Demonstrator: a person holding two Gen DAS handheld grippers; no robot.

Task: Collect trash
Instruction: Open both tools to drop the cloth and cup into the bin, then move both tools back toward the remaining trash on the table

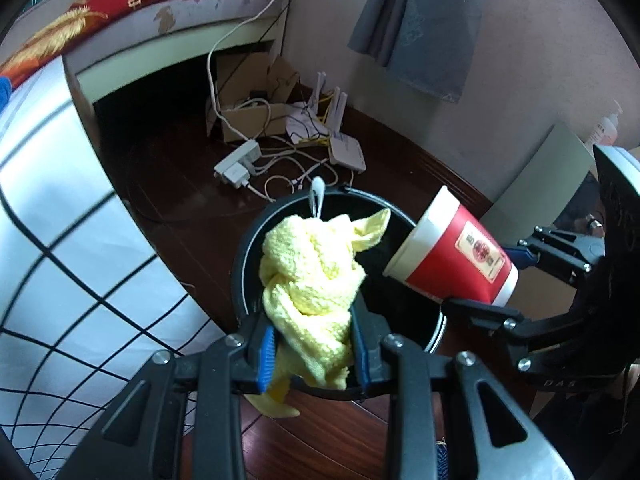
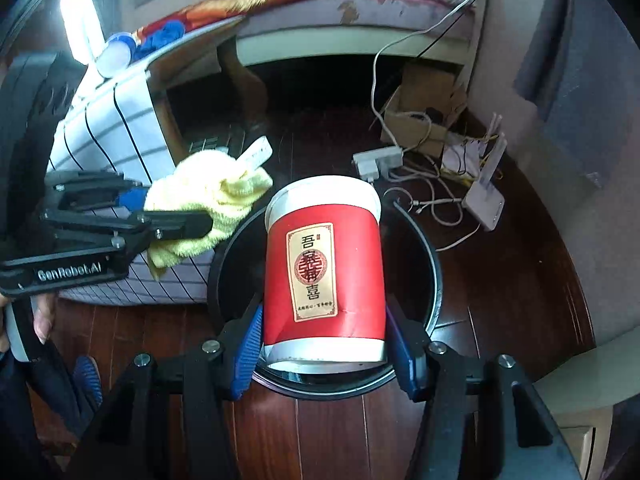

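Crumpled yellow knit cloth clenched in left tongs, red paper cup gripped in right tongs, both frame-centre over round black bin. Drop step; next needs both tongs released.

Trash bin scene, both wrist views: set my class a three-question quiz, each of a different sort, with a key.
1. True or false: the left tool holds a red paper cup.
2. What does the right tool hold? A) yellow cloth B) red paper cup C) power strip
3. Fill in: both items hang over the black ____.

Key:
1. False; it grips the yellow cloth.
2. B, the red paper cup.
3. Bin.
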